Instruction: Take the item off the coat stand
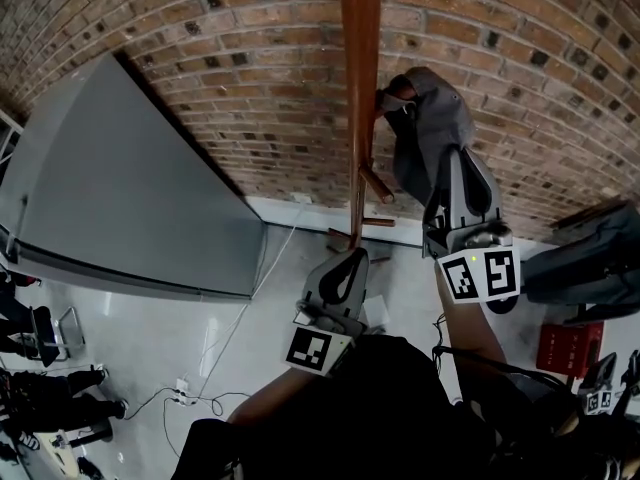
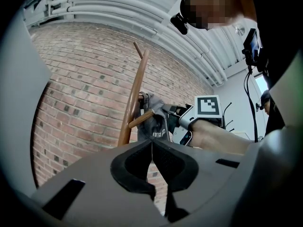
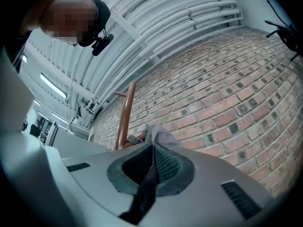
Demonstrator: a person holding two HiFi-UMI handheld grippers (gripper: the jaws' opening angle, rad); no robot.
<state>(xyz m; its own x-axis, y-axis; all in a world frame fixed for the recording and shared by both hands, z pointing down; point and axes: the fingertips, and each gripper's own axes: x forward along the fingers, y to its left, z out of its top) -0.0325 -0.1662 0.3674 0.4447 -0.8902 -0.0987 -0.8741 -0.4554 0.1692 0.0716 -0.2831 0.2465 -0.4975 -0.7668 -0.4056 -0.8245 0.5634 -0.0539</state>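
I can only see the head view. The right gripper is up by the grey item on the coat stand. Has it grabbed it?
Observer: Yes. The right gripper view shows the right gripper shut on the grey item.
Operator: Is anything else caught in there?
Observer: A dark strap runs down between its pads.
Operator: And the other gripper?
Observer: The left gripper view shows the left gripper shut, with nothing in it.
Operator: Is there any writing on the item?
Observer: The left gripper view shows white print on it, too small to read.
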